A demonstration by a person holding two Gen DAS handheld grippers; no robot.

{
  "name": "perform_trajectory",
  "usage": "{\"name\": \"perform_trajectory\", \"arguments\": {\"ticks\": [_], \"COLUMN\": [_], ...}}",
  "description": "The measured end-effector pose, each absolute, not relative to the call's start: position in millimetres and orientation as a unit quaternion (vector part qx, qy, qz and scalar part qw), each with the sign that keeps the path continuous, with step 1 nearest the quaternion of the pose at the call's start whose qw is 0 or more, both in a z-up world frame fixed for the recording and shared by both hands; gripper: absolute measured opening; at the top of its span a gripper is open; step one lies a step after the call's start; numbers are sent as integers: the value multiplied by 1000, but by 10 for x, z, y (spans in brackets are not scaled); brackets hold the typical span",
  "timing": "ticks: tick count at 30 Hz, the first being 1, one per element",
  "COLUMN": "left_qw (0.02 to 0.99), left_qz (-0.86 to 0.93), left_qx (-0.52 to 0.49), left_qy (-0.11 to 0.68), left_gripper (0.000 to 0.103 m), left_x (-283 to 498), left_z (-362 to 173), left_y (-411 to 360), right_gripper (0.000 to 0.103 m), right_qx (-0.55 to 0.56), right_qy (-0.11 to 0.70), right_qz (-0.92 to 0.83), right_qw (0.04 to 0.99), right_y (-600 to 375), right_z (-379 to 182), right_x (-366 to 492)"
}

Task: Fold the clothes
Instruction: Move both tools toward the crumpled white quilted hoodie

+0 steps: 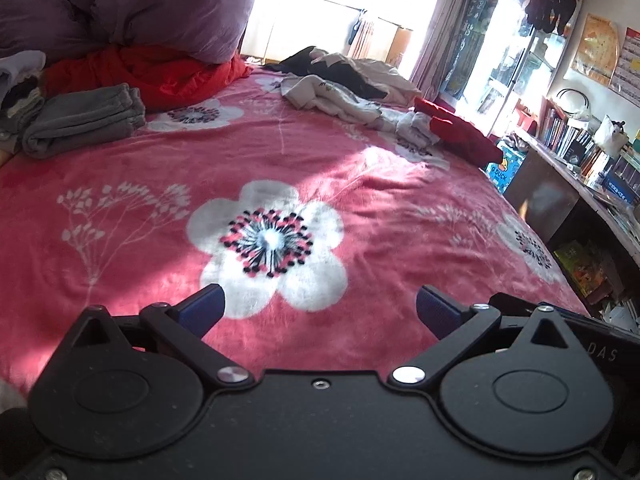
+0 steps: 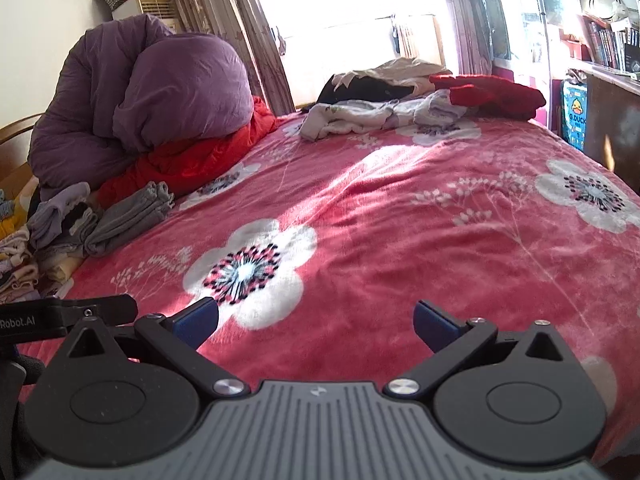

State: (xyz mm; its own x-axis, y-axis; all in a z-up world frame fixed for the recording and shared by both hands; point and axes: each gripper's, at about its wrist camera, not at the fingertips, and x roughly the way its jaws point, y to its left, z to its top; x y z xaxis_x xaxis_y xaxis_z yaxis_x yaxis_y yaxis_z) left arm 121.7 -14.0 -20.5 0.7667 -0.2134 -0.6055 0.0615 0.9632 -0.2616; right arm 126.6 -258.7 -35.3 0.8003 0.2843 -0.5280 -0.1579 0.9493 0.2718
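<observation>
I've got both grippers, left (image 1: pixel 320 308) and right (image 2: pixel 316 322), wide & empty over the bed's big flower (image 1: pixel 268 240), folded grey piece (image 1: pixel 86 118) left of it, unfolded heap (image 1: pixel 356 92) far beyond, so between garments imo.

Both wrist views low over pink flower-print fleece bedspread (image 1: pixel 360 168) (image 2: pixel 400 208), facing window; share purple quilt bundle (image 1: pixel 160 4) (image 2: pixel 160 92), far clothes heap (image 1: pixel 344 80) (image 2: pixel 384 96).

The left gripper (image 1: pixel 320 304) has its two blue-padded fingers (image 1: pixel 202 312) spread wide with nothing between them. The right gripper (image 2: pixel 316 318) is also spread wide and empty, its fingers (image 2: pixel 436 326) pointing forward.
</observation>
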Motion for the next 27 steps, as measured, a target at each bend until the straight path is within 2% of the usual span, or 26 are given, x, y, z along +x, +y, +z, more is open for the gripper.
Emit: {"name": "perform_trajectory", "arguments": {"ticks": [5,10,19,27], "left_qw": [929,943,960,962], "left_qz": [-74,-66,-80,-87], "left_qx": [-82,-46,14,73], "left_qy": [354,323,267,247], "left_gripper": [103,103,101,98], "left_x": [1768,2339,3764,4995], "left_z": [-231,-146,-88,-234], "left_y": [-321,-497,-1024,-1664], "right_gripper": [103,103,103,103], "right_qx": [108,106,165,188], "right_qy": [274,245,197,230], "right_qz": [93,54,30,-85], "right_qw": [951,962,966,951], "right_y": [-2872,-3135,-3665,-4171], "right_z": [-520,-729,-1058,-1498], "right_x": [1819,2400,3282,3843]}}
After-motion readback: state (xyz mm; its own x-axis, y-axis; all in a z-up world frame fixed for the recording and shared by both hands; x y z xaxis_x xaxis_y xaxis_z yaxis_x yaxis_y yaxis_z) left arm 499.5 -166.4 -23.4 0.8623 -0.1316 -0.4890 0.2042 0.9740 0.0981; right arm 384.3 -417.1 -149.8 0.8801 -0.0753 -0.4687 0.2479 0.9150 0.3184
